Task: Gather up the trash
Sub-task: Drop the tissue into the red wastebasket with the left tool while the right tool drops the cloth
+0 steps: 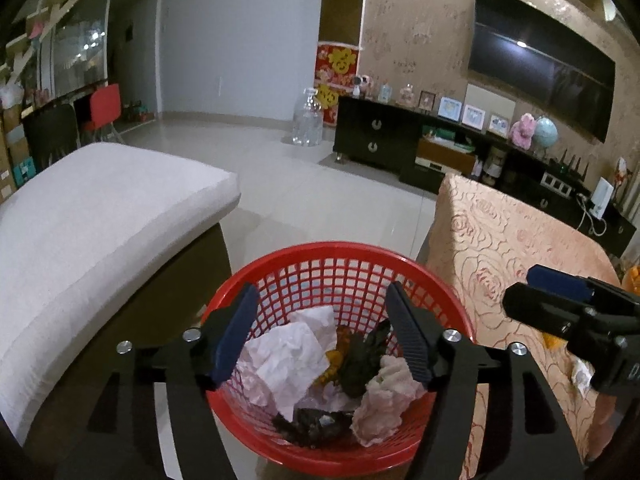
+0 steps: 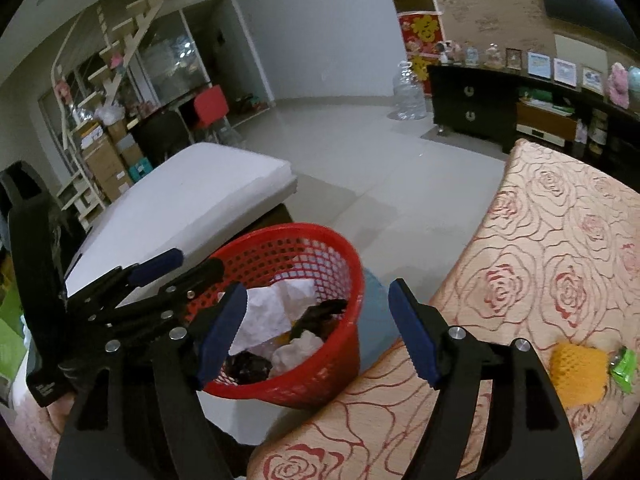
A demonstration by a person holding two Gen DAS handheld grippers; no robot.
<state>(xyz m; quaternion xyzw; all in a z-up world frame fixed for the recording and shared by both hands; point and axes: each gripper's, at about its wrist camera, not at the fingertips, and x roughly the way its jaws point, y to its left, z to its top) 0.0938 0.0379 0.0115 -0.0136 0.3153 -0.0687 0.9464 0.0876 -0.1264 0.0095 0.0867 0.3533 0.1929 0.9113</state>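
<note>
Left wrist view: the left gripper (image 1: 324, 336) hangs over the round red plastic lattice basket (image 1: 304, 264) with its jaws apart and nothing between them. Crumpled white paper (image 1: 288, 356), a dark wrapper (image 1: 360, 360) and other scraps already lie inside the basket.

The right gripper (image 2: 316, 334) also stands with its jaws apart and empty, just beside the basket, over the edge of the rose-patterned beige tablecloth (image 2: 560, 248).

Remaining trash, judged from the right wrist view: a yellow foam-net sleeve (image 2: 576, 368) and a green shiny wrapper (image 2: 622, 366), touching or nearly so, on the cloth well to the right of the gripper.

Procedure for the step in hand (a judgement, not an observation):
1. Swing the right gripper toward the foam net, keeping the jaws wide.
2. Approach from above and close on the middle of the net; it looks soft and should compress.
3. Avoid pinching the cloth, which could drag.
4. Carry the piece over the basket rim before releasing.

Writing: red wall hangings (image 1: 338, 60) carry gold characters, too blurred to read. No brand or label is legible elsewhere.
</note>
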